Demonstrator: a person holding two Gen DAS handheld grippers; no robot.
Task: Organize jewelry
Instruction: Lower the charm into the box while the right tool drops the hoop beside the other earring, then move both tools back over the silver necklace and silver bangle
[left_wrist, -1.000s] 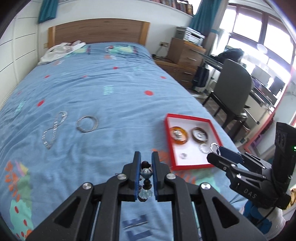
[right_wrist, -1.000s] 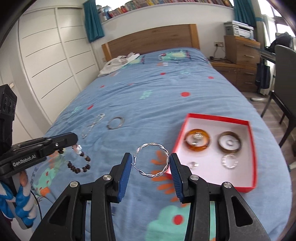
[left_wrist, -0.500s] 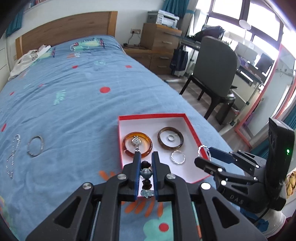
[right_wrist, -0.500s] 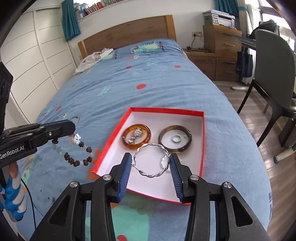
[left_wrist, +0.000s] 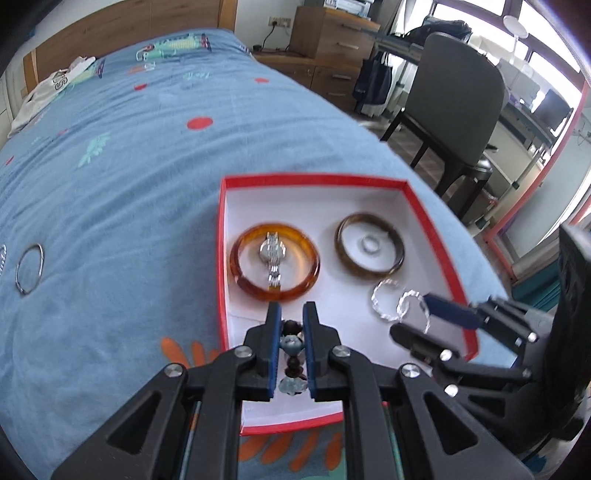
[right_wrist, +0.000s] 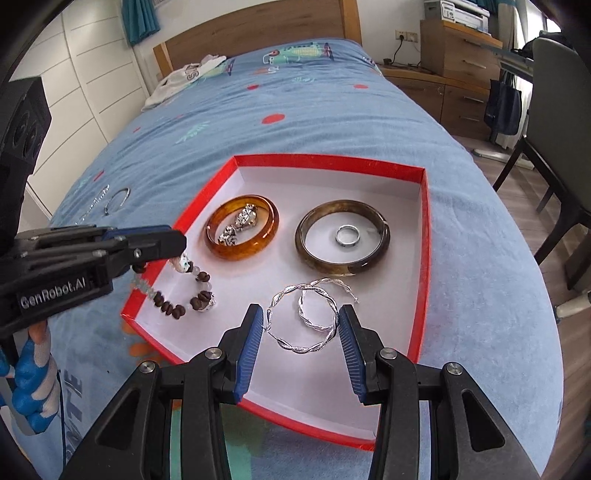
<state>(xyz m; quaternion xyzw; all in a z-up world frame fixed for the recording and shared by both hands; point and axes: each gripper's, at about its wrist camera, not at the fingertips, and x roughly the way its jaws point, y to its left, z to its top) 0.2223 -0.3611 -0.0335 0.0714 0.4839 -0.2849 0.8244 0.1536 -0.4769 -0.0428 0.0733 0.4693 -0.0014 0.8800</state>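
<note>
— Where was the bead bracelet (right_wrist: 177, 291) at that point?

— Hanging from the left gripper (left_wrist: 290, 338), pinched tight between narrow jaws. Its lower loop already drooped inside the red box (right_wrist: 332, 164), at the box's near-left corner. I could not tell whether the beads touched the floor of the box.

— And the other tool?

— The right gripper (right_wrist: 301, 334) held a twisted silver hoop (right_wrist: 301, 319) across its width, pads (right_wrist: 251, 347) set fairly wide against the ring's two sides. It sat low over the box's near edge, overlapping a second twisted hoop (right_wrist: 327, 286) that lay in the box.

— What had changed?

— A second earlier both tools were out over the blanket (left_wrist: 122, 177), left of the box; half a second earlier they were closing on it. By this moment both loads hung inside the box's rim — so the carry looked finished and only the release seemed left.

— What else lay in the box?

— An amber bangle (right_wrist: 242, 229) with a watch (left_wrist: 272, 256) across it at the box's left middle; a brown bangle (right_wrist: 343, 242) around a small ring (right_wrist: 347, 235) to its right.

— Anything left outside?

— A plain silver ring (left_wrist: 30, 268) and a chain (right_wrist: 94, 205) beside it, well left of the box. I judged those would still need fetching.
</note>
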